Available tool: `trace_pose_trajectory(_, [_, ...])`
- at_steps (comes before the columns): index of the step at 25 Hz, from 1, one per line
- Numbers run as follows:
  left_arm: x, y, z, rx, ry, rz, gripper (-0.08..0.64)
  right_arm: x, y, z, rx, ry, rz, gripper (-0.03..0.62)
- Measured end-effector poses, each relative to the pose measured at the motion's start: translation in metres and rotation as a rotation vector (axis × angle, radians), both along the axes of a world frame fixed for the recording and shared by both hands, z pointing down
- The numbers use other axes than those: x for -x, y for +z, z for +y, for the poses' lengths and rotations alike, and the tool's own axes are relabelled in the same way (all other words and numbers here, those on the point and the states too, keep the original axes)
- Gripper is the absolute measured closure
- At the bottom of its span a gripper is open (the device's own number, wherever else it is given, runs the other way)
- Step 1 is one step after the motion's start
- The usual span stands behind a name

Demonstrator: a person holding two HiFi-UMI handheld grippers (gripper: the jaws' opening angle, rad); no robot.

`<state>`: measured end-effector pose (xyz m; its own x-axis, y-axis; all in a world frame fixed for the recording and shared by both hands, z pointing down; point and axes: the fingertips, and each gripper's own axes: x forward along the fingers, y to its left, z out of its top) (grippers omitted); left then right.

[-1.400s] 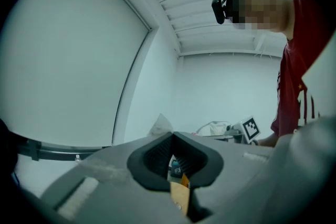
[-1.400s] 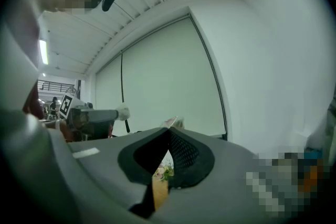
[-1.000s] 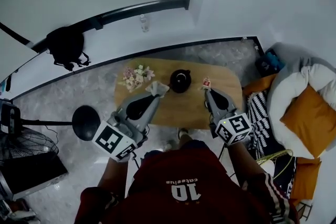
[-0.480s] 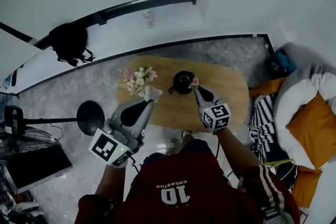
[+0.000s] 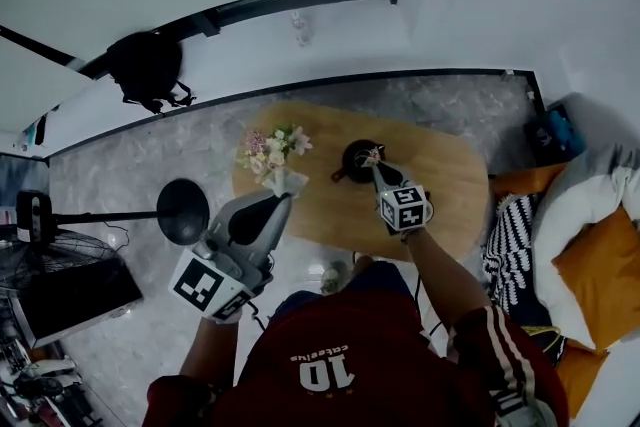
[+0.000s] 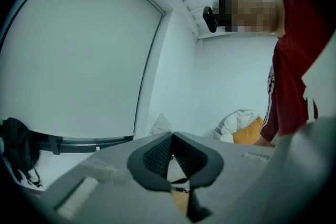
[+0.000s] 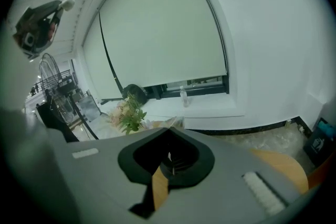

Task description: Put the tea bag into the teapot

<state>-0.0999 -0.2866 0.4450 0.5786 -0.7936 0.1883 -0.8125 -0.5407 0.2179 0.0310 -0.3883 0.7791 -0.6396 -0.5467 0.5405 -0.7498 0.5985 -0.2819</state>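
A black teapot [image 5: 352,163] stands on the oval wooden table [image 5: 450,175]. My right gripper [image 5: 374,161] hangs right over it, shut on the tea bag [image 5: 371,153], which shows as a small pale piece with a red tag at the tips. In the right gripper view the jaws [image 7: 169,131] are closed, with a pale bit of the tea bag [image 7: 176,122] poking past them. My left gripper [image 5: 282,198] is held at the table's near left edge. It is shut on a crumpled white piece of paper [image 5: 283,180], which also shows beyond the tips [image 6: 160,126] in the left gripper view.
A bunch of flowers [image 5: 272,147] stands on the table's left end. A black round stand [image 5: 182,211] and a fan [image 5: 40,265] are on the floor at the left. Cushions [image 5: 600,255] lie at the right. A bottle [image 5: 300,25] stands on the window sill.
My right gripper has carried the tea bag leftward from the table's right part to just above the teapot. The left gripper has drifted slightly left, still shut on the white paper.
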Motion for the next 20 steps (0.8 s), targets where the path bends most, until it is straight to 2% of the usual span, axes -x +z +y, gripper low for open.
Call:
trace_pose_trajectory(4, [0.001, 0.000, -0.006, 0.018, -0.018, -0.008, 0.557, 0.007, 0.017, -0.005, 0.029, -0.019, 0.013, 0.591])
trace_pose_trajectory(11, [0.007, 0.003, -0.001, 0.002, -0.018, -0.040, 0.557, 0.010, 0.029, -0.010, 0.031, -0.016, 0.041, 0.585])
trace_pose_trajectory(15, [0.012, 0.006, 0.004, 0.007, -0.036, -0.035, 0.557, 0.010, 0.032, -0.007, 0.033, -0.038, 0.046, 0.530])
trace_pose_trajectory(20, [0.015, 0.005, 0.012, 0.004, -0.039, -0.023, 0.557, 0.013, 0.026, -0.002, 0.030, -0.039, 0.037, 0.509])
